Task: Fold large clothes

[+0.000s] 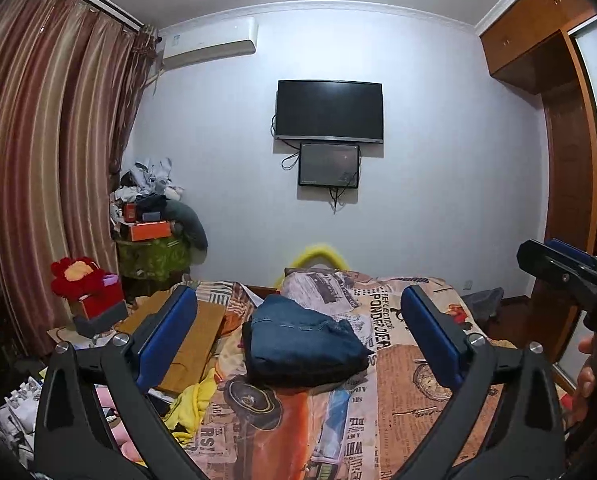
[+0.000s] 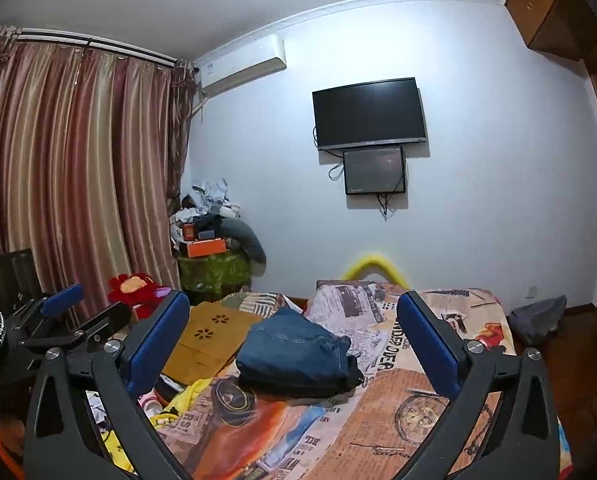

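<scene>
Lying folded on the bed, blue jeans (compact bundle), both tools spread, empty.

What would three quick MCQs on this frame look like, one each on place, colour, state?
1. Where do the folded jeans lie?
A. on the printed bedspread
B. on the floor
C. on the wooden board

2. What colour are the pads on the jaws?
A. red
B. blue
C. green

3. How do the right gripper jaws stand?
A. shut on the jeans
B. shut, holding nothing
C. wide open, holding nothing

Answers: 1 A, the bedspread shows all round them. 2 B, blue in both views. 3 C, the jeans lie untouched beyond the gap.
</scene>
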Demonstrator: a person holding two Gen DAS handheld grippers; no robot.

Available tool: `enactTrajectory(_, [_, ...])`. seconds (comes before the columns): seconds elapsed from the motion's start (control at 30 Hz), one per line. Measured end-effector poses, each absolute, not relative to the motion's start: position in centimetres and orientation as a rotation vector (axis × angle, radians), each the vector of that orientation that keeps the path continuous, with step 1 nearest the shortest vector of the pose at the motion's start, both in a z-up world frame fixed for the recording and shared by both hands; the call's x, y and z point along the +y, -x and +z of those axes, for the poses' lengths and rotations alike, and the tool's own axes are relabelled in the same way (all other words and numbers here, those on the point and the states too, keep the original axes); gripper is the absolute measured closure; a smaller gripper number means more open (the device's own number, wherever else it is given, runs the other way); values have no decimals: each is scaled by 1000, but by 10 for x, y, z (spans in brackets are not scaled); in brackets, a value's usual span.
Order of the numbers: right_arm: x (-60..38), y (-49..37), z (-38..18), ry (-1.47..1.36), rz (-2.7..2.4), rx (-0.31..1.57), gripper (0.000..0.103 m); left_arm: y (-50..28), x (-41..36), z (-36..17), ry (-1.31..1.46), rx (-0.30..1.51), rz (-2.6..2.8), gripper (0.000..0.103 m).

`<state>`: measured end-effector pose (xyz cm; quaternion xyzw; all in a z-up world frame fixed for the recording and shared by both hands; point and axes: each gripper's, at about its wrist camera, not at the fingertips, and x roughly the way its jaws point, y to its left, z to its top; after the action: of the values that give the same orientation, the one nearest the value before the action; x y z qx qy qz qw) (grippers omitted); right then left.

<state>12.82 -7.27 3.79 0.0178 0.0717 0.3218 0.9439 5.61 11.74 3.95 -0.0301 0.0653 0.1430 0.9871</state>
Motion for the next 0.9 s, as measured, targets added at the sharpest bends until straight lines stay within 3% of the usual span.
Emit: enactTrajectory(0.9, [-82, -123, 33, -32, 639, 201, 0, -57, 117, 30, 74, 153, 272, 1])
